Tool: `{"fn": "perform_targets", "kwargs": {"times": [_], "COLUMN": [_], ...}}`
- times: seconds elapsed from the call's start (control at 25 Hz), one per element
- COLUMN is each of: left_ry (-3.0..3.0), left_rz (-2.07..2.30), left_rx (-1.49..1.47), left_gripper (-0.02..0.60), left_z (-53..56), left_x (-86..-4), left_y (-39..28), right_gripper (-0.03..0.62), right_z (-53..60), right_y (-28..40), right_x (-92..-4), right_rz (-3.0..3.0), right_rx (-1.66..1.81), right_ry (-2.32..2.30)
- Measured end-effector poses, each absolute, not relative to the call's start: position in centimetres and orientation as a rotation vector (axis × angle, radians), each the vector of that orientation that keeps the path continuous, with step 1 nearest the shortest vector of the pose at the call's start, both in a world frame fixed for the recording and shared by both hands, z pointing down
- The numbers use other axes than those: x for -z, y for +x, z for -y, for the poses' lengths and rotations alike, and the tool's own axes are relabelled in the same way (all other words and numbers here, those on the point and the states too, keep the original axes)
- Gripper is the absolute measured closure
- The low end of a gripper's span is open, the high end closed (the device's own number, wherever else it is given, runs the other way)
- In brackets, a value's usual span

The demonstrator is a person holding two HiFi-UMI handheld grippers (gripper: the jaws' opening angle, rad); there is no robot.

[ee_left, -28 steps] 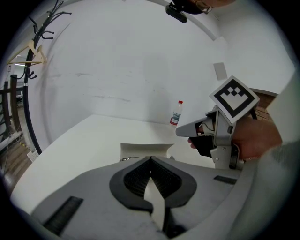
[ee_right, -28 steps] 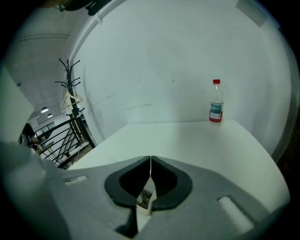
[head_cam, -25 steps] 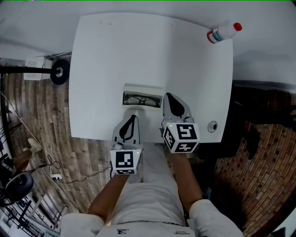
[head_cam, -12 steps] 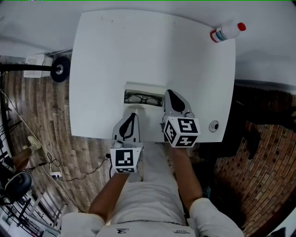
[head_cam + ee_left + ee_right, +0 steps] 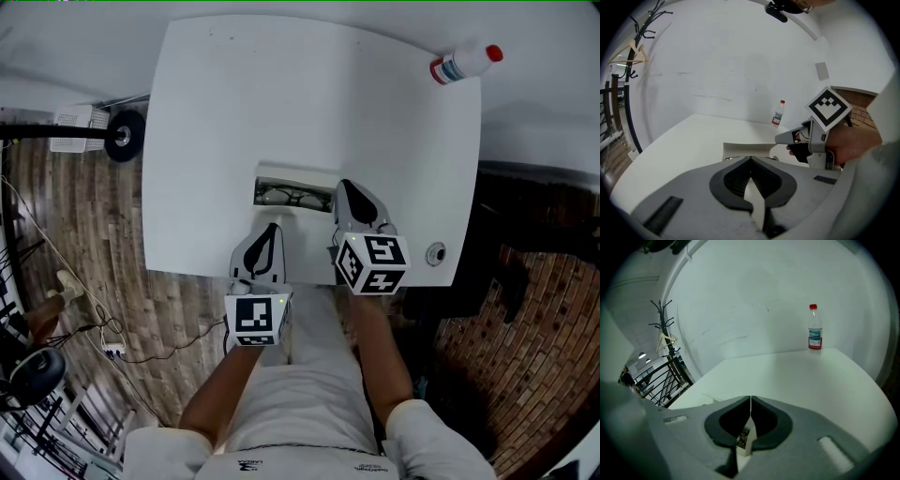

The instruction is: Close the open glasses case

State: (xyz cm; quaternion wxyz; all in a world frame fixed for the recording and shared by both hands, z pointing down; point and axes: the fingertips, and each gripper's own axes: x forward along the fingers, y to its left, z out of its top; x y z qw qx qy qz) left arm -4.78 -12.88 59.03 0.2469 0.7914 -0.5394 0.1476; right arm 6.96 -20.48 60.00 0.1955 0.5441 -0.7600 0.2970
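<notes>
head view: the open glasses case (image 5: 292, 195) is seen on the table (image 5: 234, 103), by its near edge. it is judged light, rigid and hinged, so the raised lid (image 5: 295, 175) is best pushed down.
left gripper view: the left gripper (image 5: 750, 159) is pressed closed and empty.
right gripper view: the right gripper (image 5: 750, 399) is likewise closed and empty.

table (image 5: 234, 94): smooth matt white | floor (image 5: 75, 216): wood planks | bottle (image 5: 461, 64): clear glossy plastic | glasses case (image 5: 295, 175): matt

Glasses case (image 5: 292, 192) on the bench (image 5: 281, 94) just ahead of the left gripper (image 5: 271, 228), right gripper (image 5: 343, 186) just beside the case's right end, bottle (image 5: 464, 64) at the bench's far right corner, well ahead of the right gripper.
</notes>
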Motion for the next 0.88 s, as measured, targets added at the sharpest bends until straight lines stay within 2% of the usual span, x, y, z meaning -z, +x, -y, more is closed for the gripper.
{"fn": "perform_targets", "kwargs": {"times": [0.88], "left_ry": [2.1], "left_rz": [1.497], "left_rx": [-0.373], "left_gripper": [0.584], "left_z": [12.2], "left_x": [-58.9], "left_y": [-5.4], "right_gripper": [0.591], "right_z": [17.9], "right_y": [6.7], "right_x": [-60.1], "right_rz": [2.147], "right_rx": [-0.78], "right_ry": [1.499]}}
